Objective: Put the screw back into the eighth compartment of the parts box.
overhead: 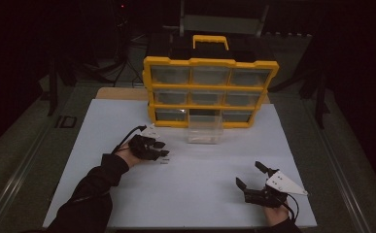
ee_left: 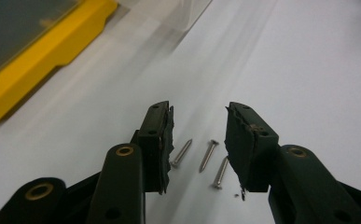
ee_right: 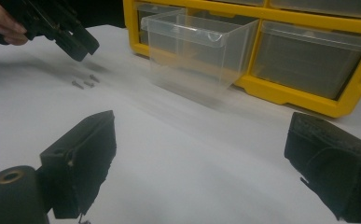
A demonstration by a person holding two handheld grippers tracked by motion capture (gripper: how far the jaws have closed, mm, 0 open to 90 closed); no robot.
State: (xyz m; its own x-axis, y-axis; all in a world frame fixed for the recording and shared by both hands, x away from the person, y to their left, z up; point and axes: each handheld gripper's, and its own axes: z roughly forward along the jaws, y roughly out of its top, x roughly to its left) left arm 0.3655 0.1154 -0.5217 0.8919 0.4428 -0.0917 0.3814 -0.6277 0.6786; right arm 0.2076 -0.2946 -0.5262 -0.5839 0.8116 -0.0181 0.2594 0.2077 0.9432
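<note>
Left gripper [ee_left: 199, 135], jaws spread, I hold low over three small silver screws [ee_left: 209, 155] lying lengthwise between its pads; right gripper [overhead: 251, 175] waits spread, well apart.

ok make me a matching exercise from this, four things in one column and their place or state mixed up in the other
Things:
1. three small metal screws
2. clear plastic drawer
3. yellow-framed organiser cabinet
4. right gripper

Places or states:
A. stands upright at the back of the white table
B. jaws wide apart, nothing between them
C. lying between the left gripper's jaws
D. pulled out, resting on the white table

Pairs: 1-C, 2-D, 3-A, 4-B
</note>
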